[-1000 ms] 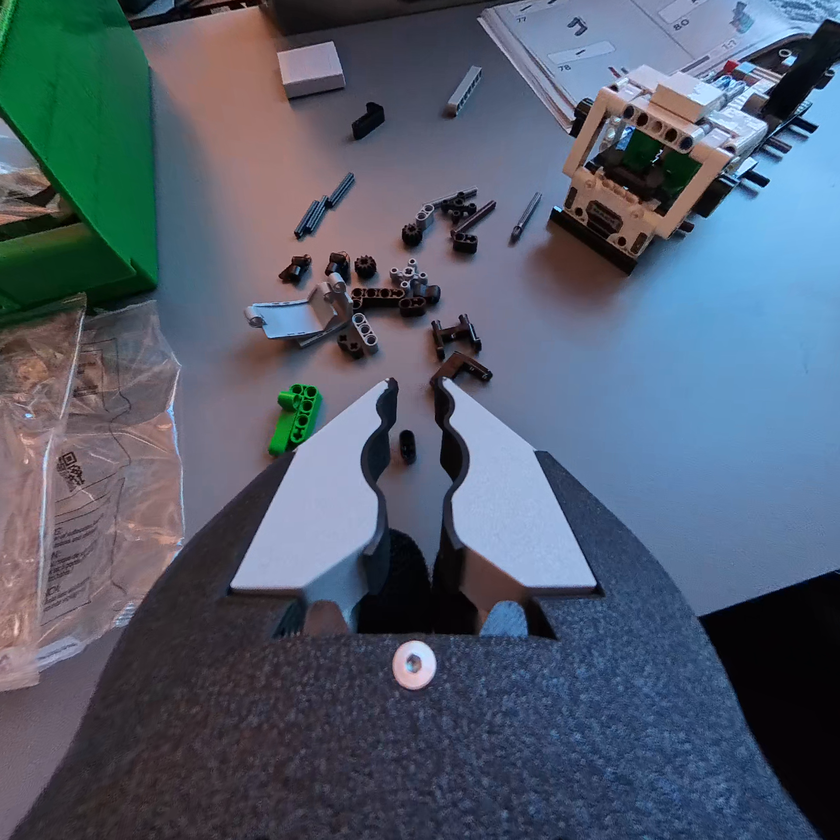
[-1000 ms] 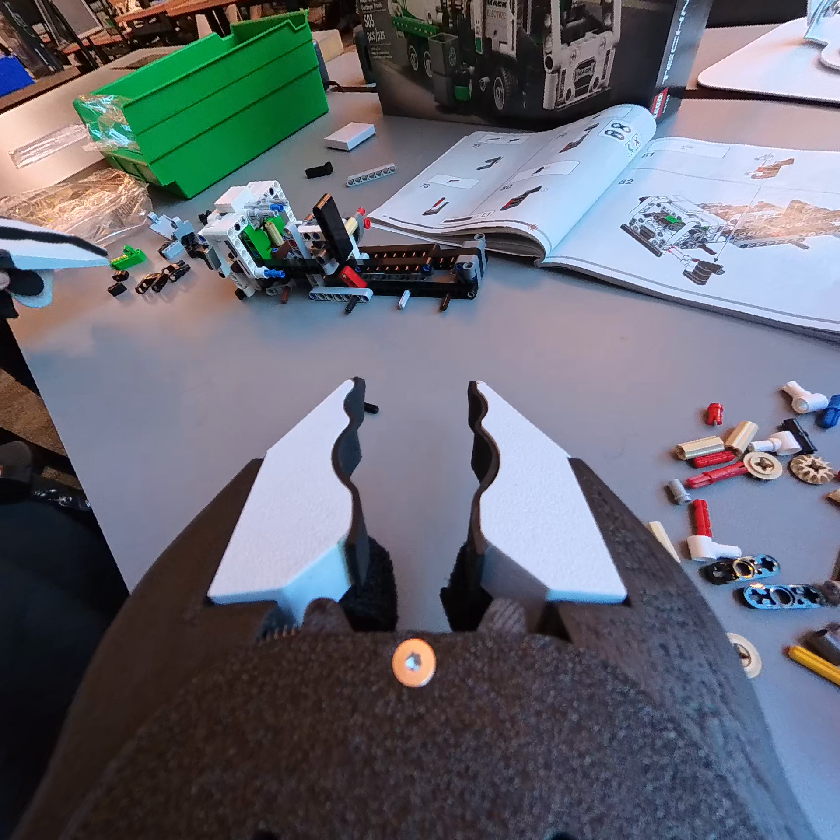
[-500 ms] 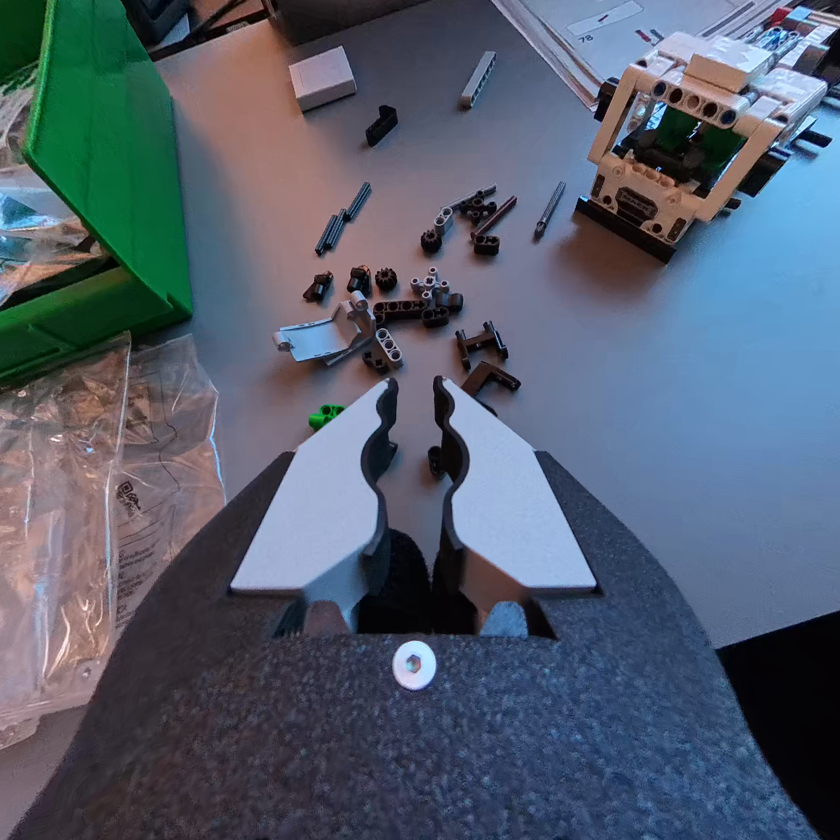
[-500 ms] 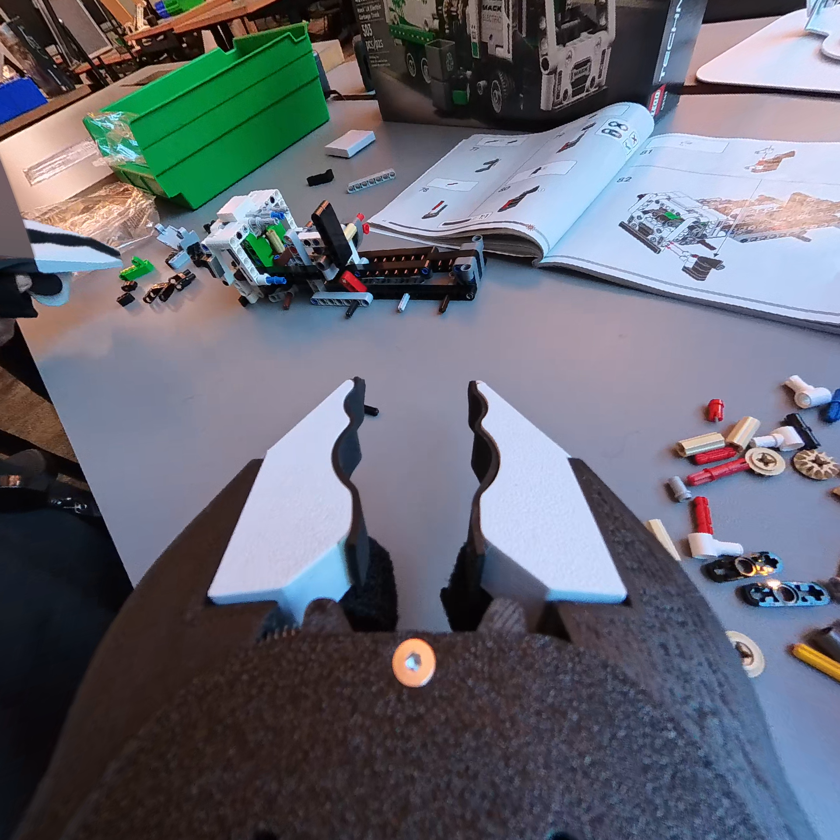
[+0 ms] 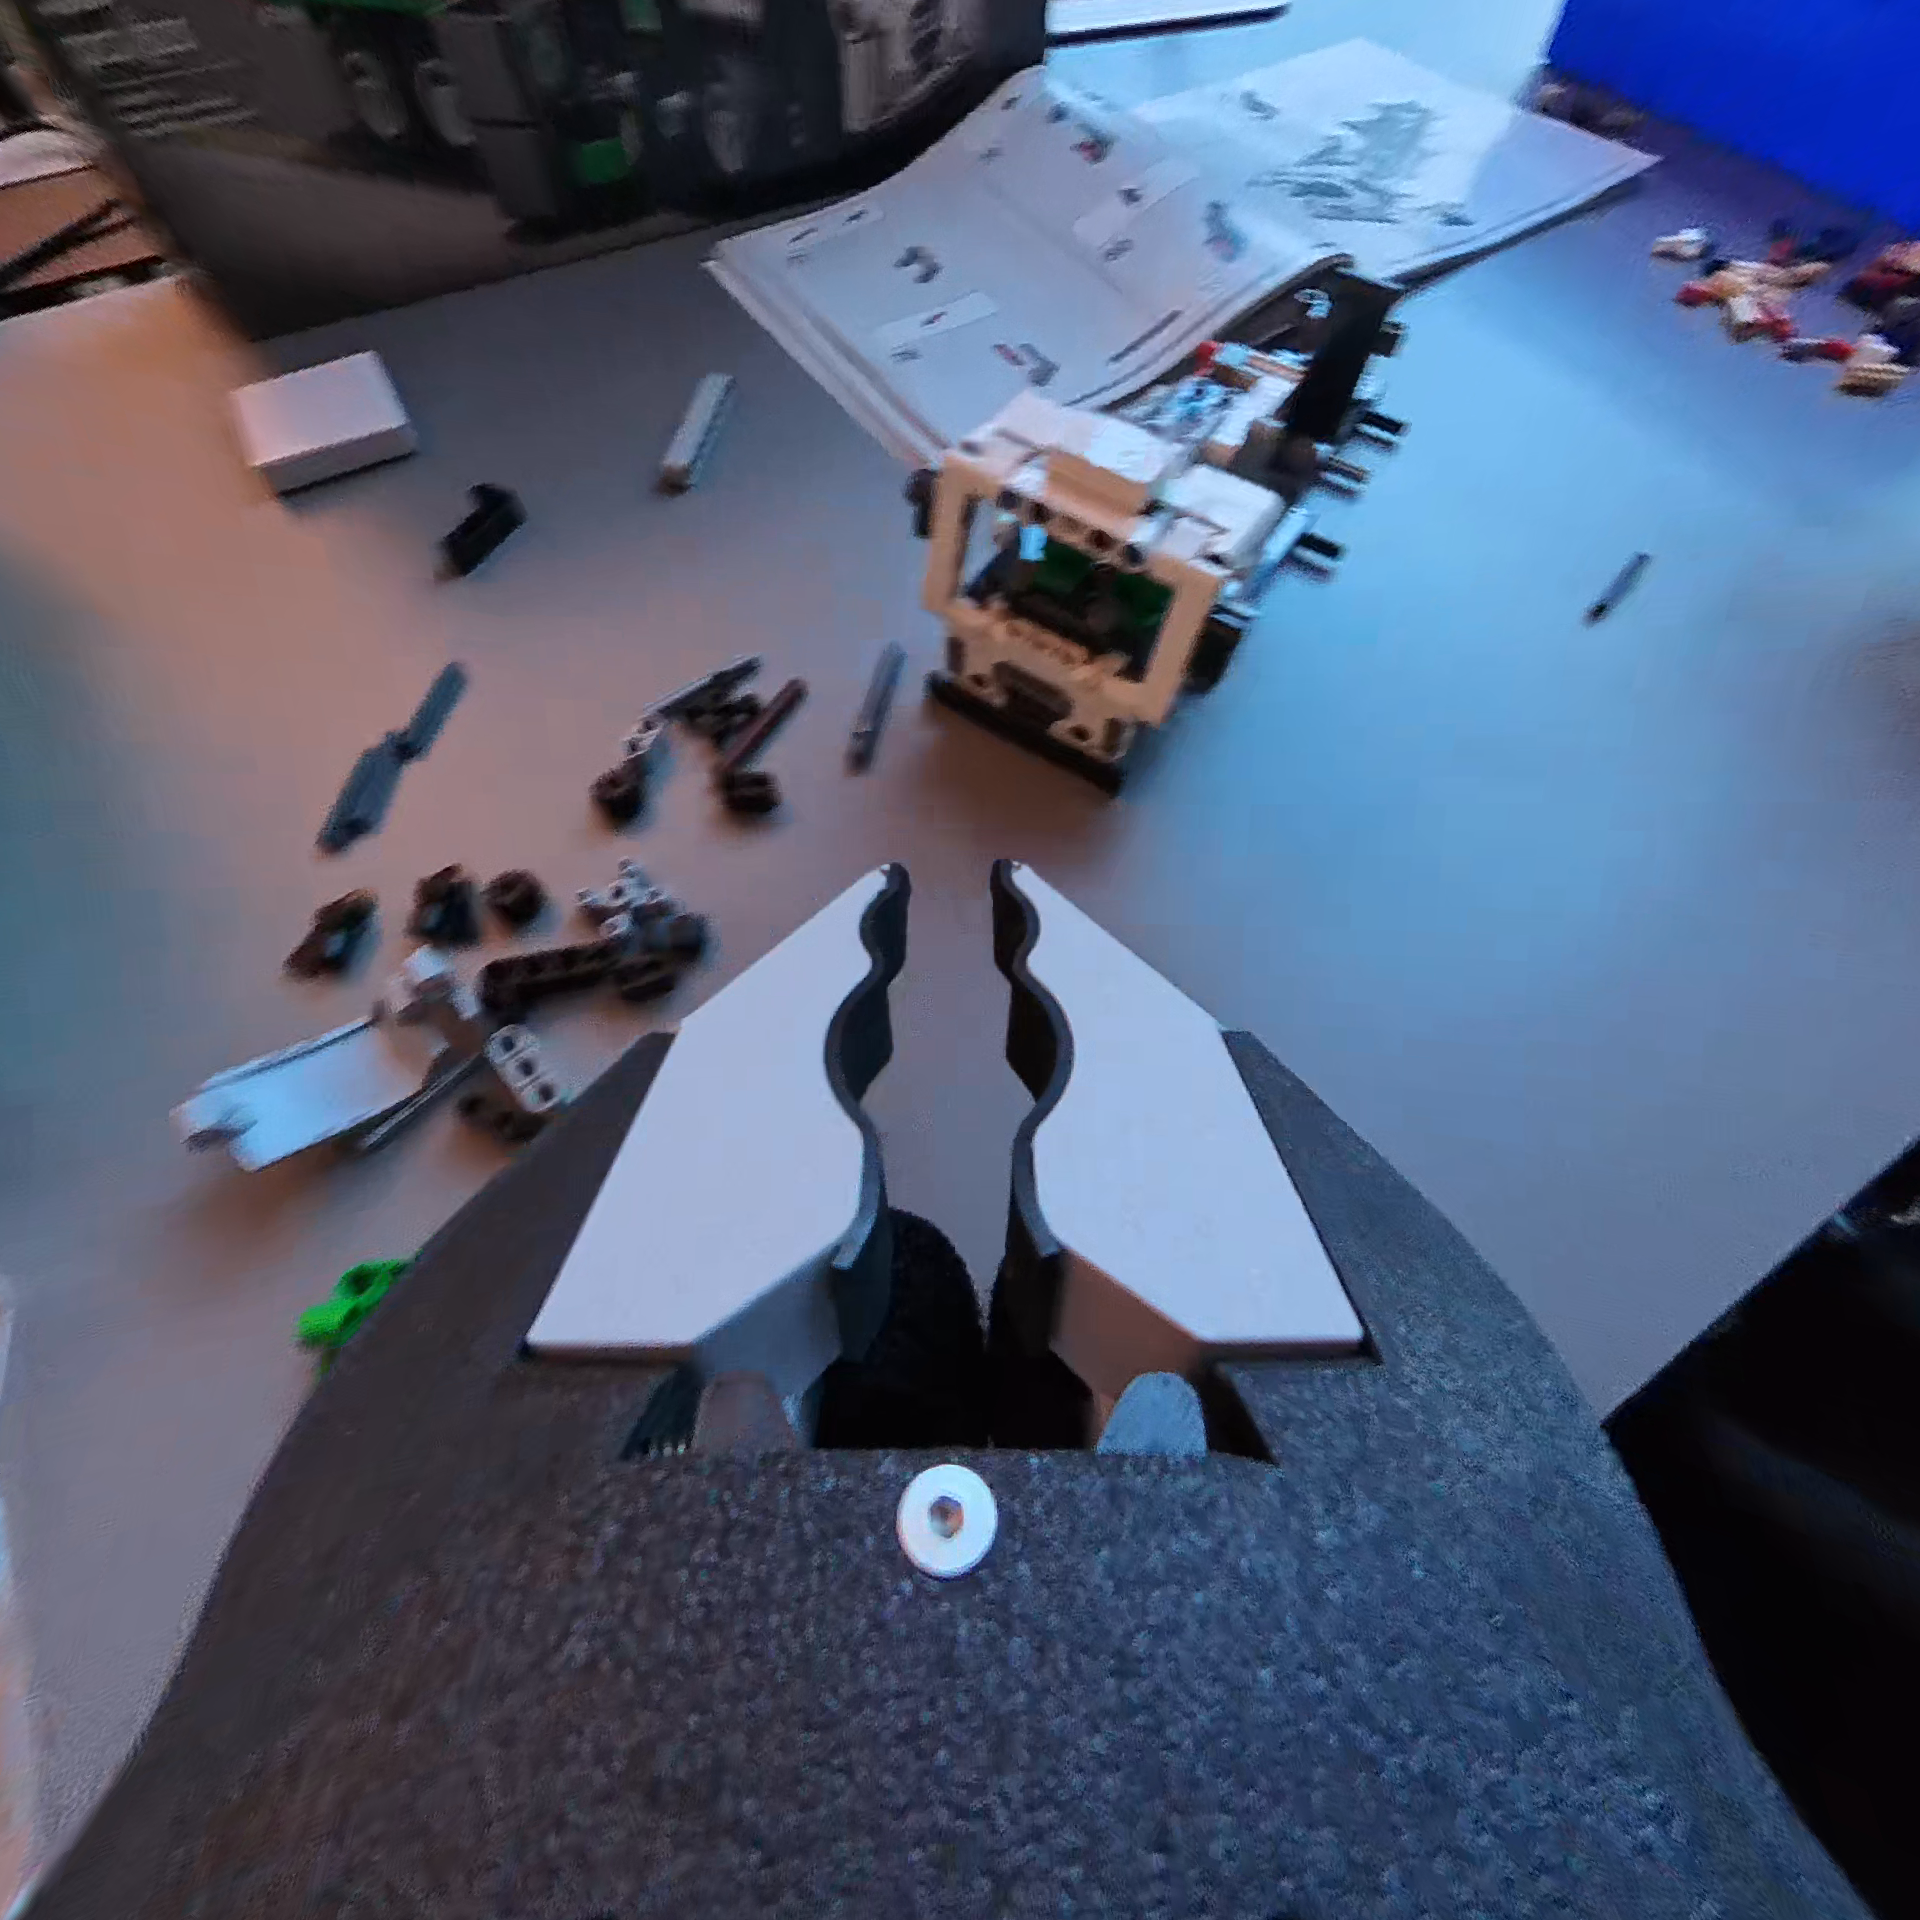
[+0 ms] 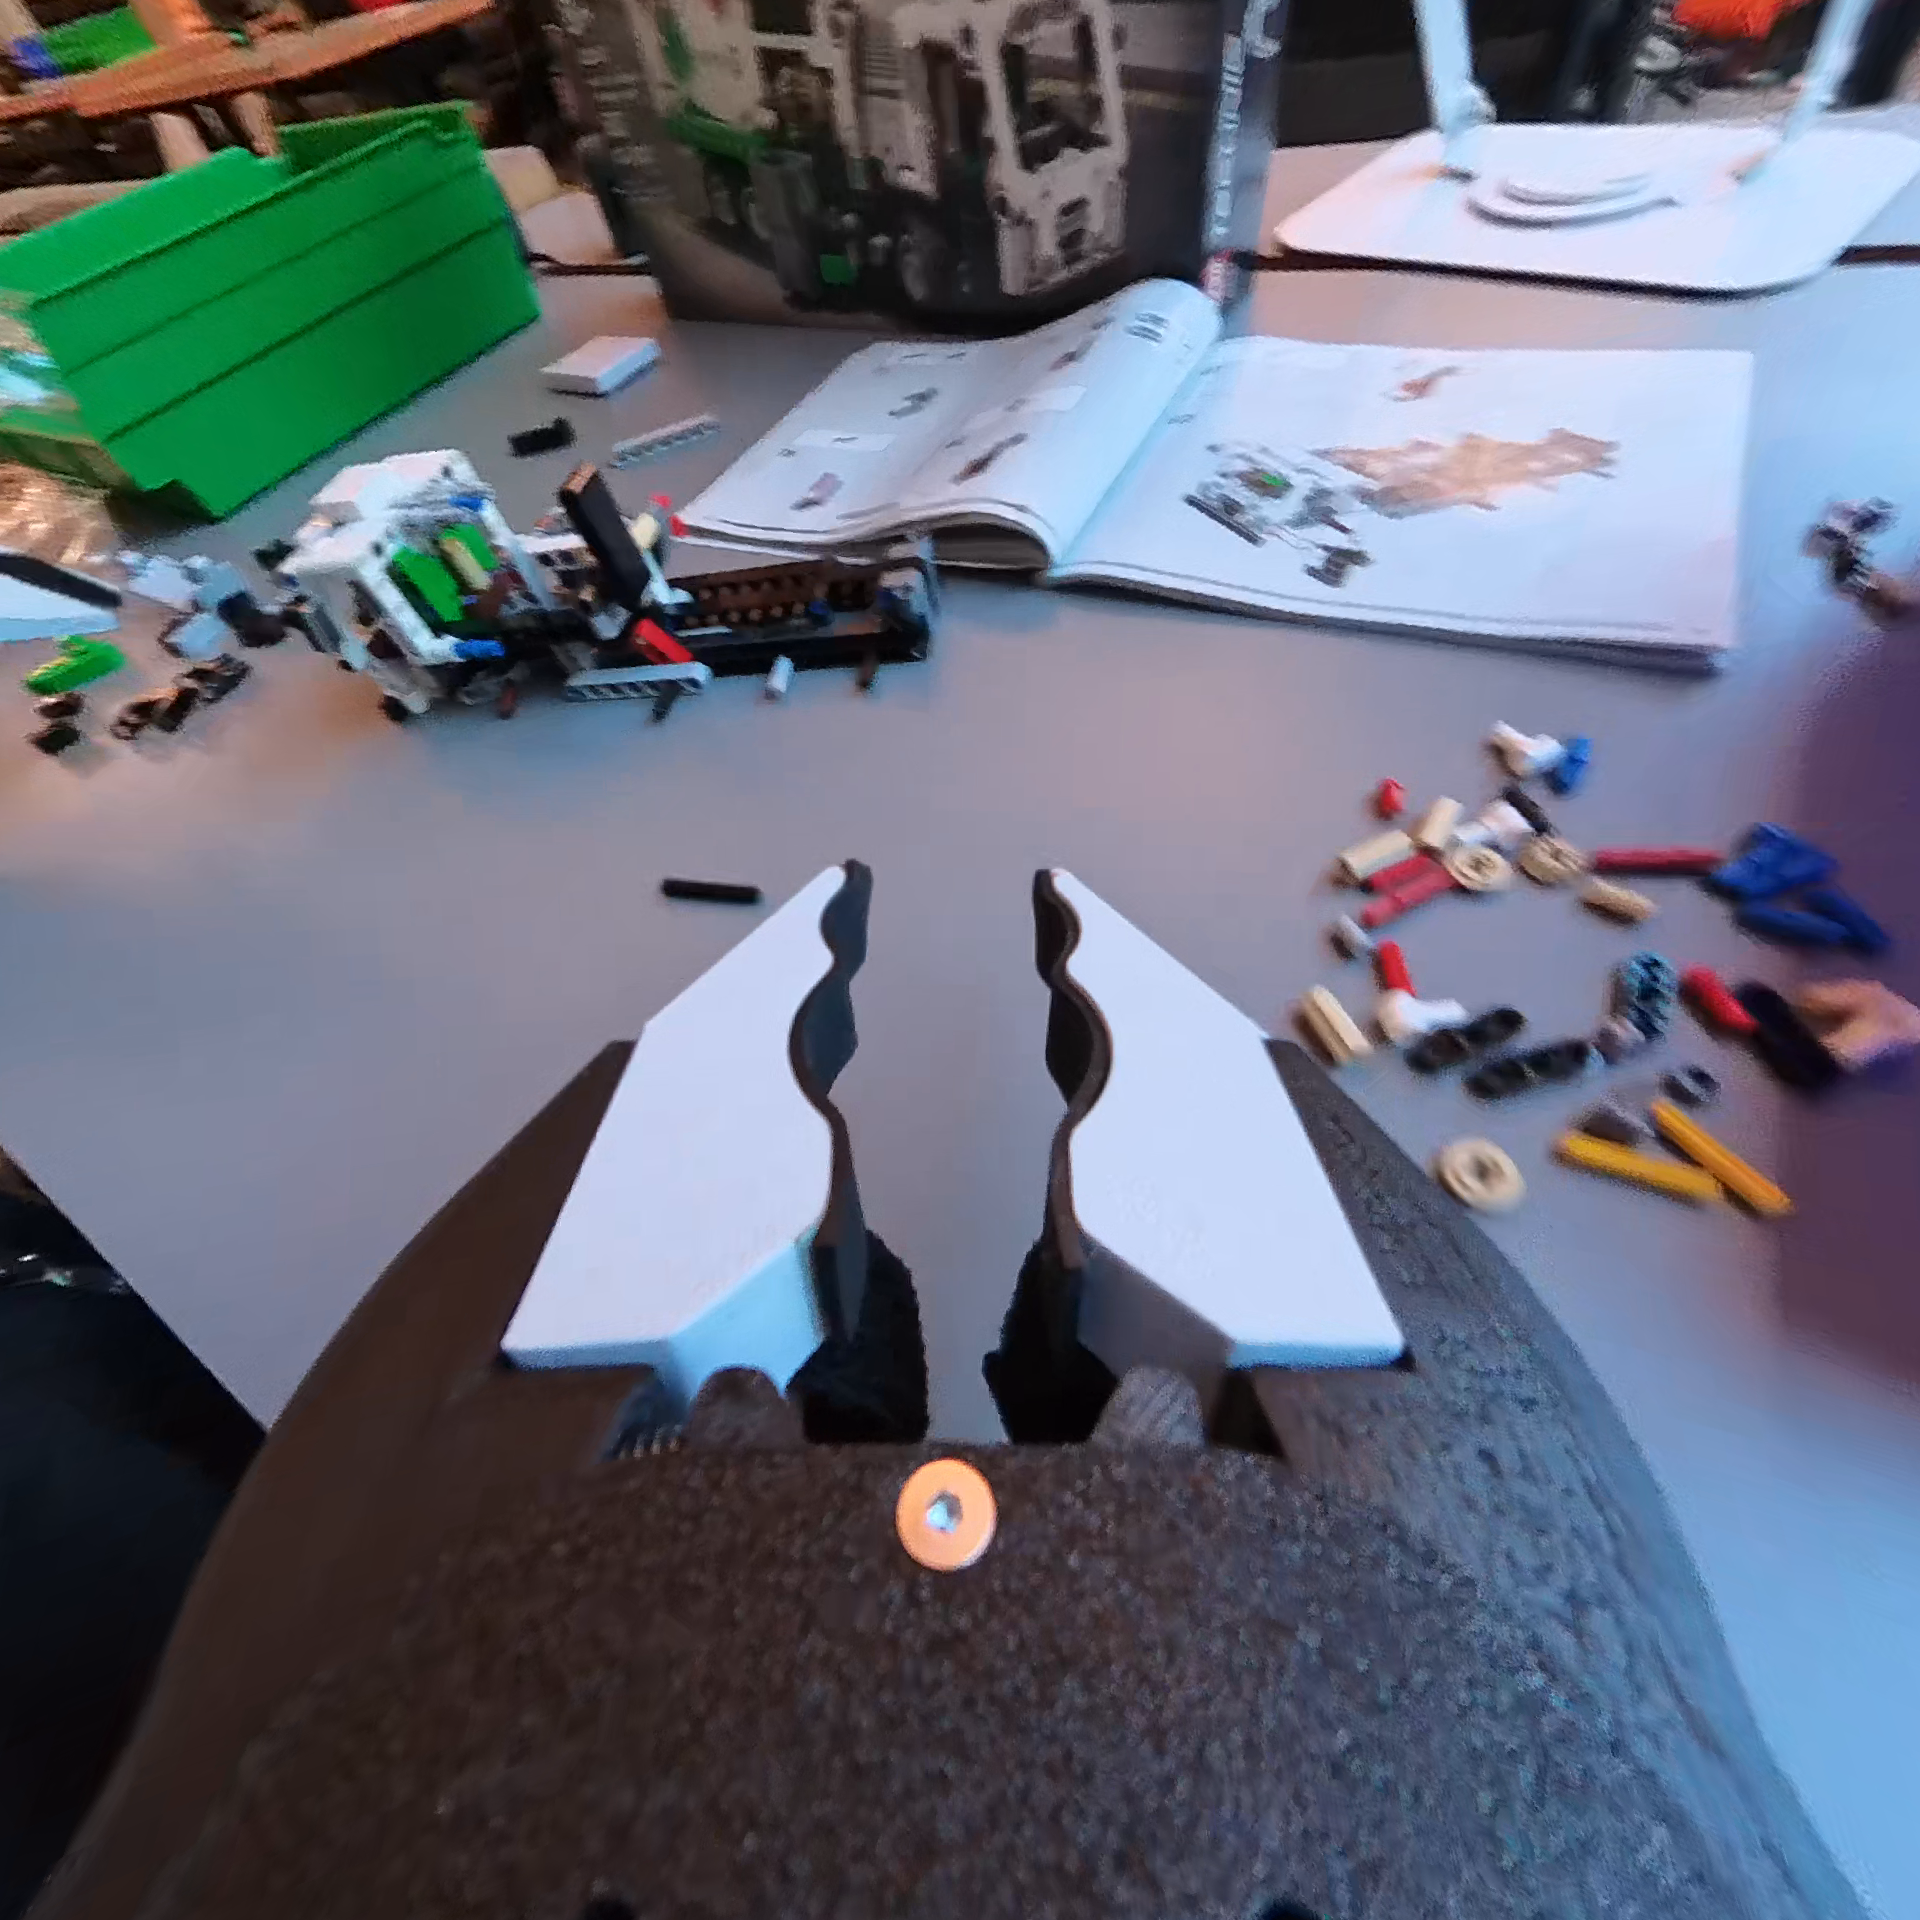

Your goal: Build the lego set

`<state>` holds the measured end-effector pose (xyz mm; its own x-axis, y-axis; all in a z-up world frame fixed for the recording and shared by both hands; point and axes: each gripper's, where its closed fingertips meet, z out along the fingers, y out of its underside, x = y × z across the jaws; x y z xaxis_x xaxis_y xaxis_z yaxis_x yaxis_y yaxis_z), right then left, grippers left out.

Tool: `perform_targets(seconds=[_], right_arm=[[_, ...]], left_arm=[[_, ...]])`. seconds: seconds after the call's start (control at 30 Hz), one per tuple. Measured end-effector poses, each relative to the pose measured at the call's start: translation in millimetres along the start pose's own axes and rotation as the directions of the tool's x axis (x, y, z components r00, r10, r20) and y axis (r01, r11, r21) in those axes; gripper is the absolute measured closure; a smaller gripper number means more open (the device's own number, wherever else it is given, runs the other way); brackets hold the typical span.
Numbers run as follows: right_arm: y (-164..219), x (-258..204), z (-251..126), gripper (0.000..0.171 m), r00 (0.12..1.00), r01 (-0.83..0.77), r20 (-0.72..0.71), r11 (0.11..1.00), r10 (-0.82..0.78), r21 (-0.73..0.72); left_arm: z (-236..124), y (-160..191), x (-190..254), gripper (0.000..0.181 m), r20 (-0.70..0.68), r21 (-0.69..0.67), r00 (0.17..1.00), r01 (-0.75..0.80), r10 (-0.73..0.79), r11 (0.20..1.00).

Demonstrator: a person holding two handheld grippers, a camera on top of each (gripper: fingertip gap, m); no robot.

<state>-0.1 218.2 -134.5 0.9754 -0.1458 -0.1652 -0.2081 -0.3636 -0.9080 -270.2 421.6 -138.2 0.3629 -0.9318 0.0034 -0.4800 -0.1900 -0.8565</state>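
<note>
Two empty tools, left tool (image 5: 948, 878) near truck model (image 5: 1081, 582).

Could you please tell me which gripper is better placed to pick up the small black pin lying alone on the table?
Right. The right gripper is open, empty, and the black pin lies just left of its fingertips. The left gripper is over by the truck model.

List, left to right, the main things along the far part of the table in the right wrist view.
green bin → partly built truck → open instruction booklet → white stand base
</note>
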Motion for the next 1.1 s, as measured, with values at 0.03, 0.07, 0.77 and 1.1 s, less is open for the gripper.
perform_targets(seconds=[0.03,0.07,0.77,1.1], right_arm=[[4.2,7.1,-6.6,0.140,0.999,-0.013,-0.033,1.000,0.012,-0.017],[8.5,18.0,-13.7,0.140,0.996,-0.026,-0.085,0.999,0.023,-0.034],[34.2,116.6,-11.9,0.155,0.947,0.002,-0.304,0.943,-0.109,-0.332],[38.6,113.7,-13.4,0.144,0.961,-0.018,-0.263,0.932,-0.084,-0.363]], left_arm=[[4.5,-1.9,9.9,0.166,-0.027,-0.002,0.999,-0.019,0.019,1.000],[9.0,-4.0,20.4,0.165,-0.054,0.001,0.998,-0.040,0.040,0.999],[55.8,-24.9,98.1,0.166,-0.207,0.009,0.943,-0.265,0.261,0.964],[62.7,-28.7,96.8,0.166,-0.205,-0.004,0.945,-0.260,0.254,0.966]])
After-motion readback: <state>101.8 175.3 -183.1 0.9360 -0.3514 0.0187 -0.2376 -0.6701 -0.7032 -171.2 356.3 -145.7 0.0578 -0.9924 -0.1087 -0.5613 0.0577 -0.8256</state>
